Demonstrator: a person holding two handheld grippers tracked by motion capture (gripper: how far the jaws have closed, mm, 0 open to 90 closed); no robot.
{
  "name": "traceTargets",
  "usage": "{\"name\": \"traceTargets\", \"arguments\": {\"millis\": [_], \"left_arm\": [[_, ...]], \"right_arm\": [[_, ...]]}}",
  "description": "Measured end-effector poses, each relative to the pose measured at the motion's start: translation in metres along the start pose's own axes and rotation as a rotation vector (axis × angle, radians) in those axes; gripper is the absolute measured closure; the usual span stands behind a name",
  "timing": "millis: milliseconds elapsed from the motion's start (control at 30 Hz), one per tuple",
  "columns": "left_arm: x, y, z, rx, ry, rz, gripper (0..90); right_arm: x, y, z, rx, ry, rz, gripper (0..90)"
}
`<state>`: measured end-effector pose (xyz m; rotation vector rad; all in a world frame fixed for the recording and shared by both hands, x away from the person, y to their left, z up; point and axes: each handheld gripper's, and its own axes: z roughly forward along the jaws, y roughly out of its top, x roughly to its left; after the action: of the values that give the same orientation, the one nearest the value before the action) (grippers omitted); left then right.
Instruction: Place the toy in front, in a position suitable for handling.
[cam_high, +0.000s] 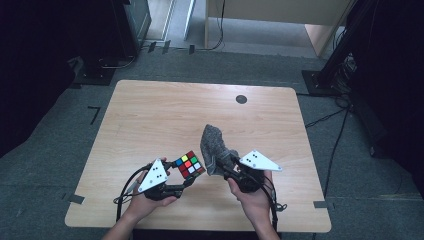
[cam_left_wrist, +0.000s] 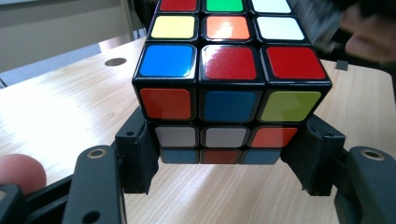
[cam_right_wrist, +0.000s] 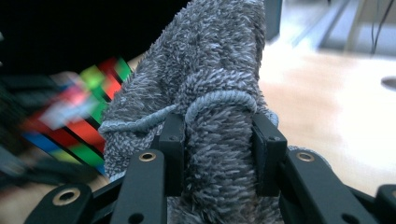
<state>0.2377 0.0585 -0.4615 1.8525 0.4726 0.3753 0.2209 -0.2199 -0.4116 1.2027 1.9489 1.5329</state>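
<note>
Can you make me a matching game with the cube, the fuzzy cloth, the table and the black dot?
Things:
1. puzzle cube
2. grey fuzzy cloth
3. wooden table
4. black round dot

Descriptions:
A. sits on the far part of the tabletop
B. squeezed between the fingers of the right gripper
C. light wood, under everything
D. many coloured squares, clamped by the left gripper

Pairs: 1-D, 2-B, 3-C, 4-A
</note>
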Motion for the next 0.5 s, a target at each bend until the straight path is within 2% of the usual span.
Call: {"name": "traceTargets", "arguments": {"millis": [33,67,133,233,267,300,333,367,433,467,500], "left_arm": [[-0.002,0.001,0.0,-0.008,-0.011,0.002,34.8],[-0.002,0.001,0.0,-0.008,-0.011,0.002,34.8],[-0.004,0.003,-0.001,-0.025,-0.029,0.014,34.8],[-0.005,0.003,-0.002,-0.016,-0.025,0.025,34.8],[-0.003,0.002,-0.003,-0.018,-0.029,0.021,34.8],[-0.003,0.002,-0.003,-0.018,-0.029,0.021,34.8],[-0.002,0.002,-0.004,-0.026,-0.031,0.015,34.8],[-0.002,0.003,-0.004,-0.032,-0.031,0.009,34.8],[-0.001,0.002,-0.004,-0.025,-0.023,0.023,34.8],[-0.001,0.002,-0.004,-0.025,-0.023,0.023,34.8],[-0.002,0.0,-0.002,0.002,-0.008,0.043,34.8]], "right_arm": [[0.004,0.002,-0.001,-0.006,0.025,0.002,64.2],[0.004,0.002,-0.001,-0.006,0.025,0.002,64.2],[0.007,-0.004,0.007,0.032,0.065,-0.002,64.2],[0.006,-0.014,0.015,0.057,0.073,0.019,64.5],[0.004,-0.015,0.018,0.079,0.072,0.017,64.4],[0.002,-0.017,0.02,0.106,0.063,0.005,64.4],[0.002,-0.017,0.02,0.106,0.063,0.005,64.4],[-0.001,-0.019,0.022,0.142,0.031,-0.021,64.4],[-0.004,-0.017,0.019,0.131,0.026,-0.012,64.4],[-0.005,-0.014,0.016,0.106,0.021,-0.005,64.4],[-0.005,-0.011,0.012,0.078,0.024,0.003,64.4]]}}
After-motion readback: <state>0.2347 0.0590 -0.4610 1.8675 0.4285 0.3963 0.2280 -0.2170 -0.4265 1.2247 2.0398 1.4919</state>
